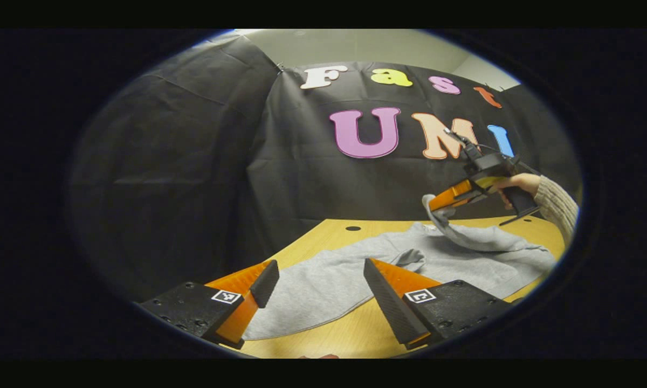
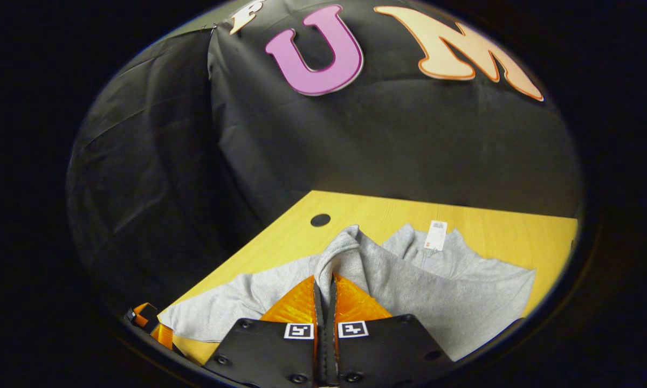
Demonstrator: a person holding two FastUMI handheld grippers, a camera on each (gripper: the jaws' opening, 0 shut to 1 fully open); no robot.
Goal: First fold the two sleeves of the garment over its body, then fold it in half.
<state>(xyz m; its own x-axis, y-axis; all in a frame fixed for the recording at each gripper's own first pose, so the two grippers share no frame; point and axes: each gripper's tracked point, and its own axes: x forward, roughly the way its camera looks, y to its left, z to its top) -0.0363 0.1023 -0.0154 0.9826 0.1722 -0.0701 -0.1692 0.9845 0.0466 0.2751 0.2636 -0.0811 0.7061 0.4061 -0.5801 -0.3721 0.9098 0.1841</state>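
Right hand-held gripper point(image 2: 324, 293): its two fingers are pressing together on a raised fold of grey cloth, which is standing up between them in the right gripper view; in the left gripper view it is showing farther off at the right, held by a hand point(image 1: 509, 186) in a ribbed knit sleeve point(image 1: 558, 205), with the cloth hanging from its tip above the bench.

Left hand-held gripper point(image 1: 318, 280): its fingers are standing wide apart with nothing between them, hovering over the near edge of the garment; the grey fabric is lying just beyond and between the fingertips.

Garment point(image 1: 356, 275): a grey sweatshirt is lying spread across the bench, its rounded hem toward the left hand-held gripper's camera.

Sleeve point(image 2: 345, 253): the part being pinched by the right hand-held gripper is lifting off the garment's body and draping back down onto it; whether it is the cuff itself I cannot tell.

Collar point(image 2: 436, 245): it is lying flat toward the far side of the bench in the right gripper view, with a white tag point(image 2: 436, 235) sticking up at the neck.

Bench point(image 2: 388, 207): a yellow wood-grain top is carrying the garment, with a round dark hole point(image 2: 320, 220) near its far left corner, well apart from the cloth.

Booth wall point(image 2: 356, 145): black cloth is hanging behind the bench.
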